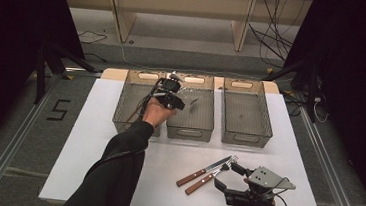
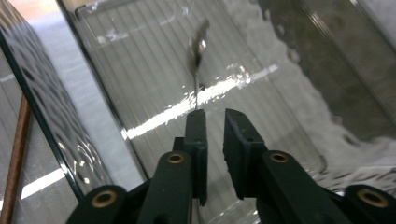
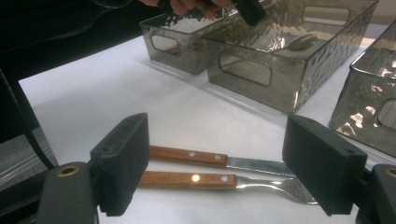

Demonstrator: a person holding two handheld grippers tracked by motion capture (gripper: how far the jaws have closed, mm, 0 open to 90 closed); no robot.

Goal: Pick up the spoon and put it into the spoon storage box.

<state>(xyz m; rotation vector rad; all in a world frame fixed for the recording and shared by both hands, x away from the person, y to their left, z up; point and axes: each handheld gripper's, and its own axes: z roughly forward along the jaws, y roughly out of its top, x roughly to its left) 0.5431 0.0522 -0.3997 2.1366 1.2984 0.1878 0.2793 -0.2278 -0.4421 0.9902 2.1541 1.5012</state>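
plainly no readable labels, spoon (image 2: 197, 51) in middle bin (image 1: 190, 119), floor marking "5" (image 1: 58, 109)

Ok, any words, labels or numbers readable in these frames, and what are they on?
"5": a large dark numeral on the grey floor left of the table.
No text can be made out on the three bins, the knife, the fork or the plate on the right tongs.
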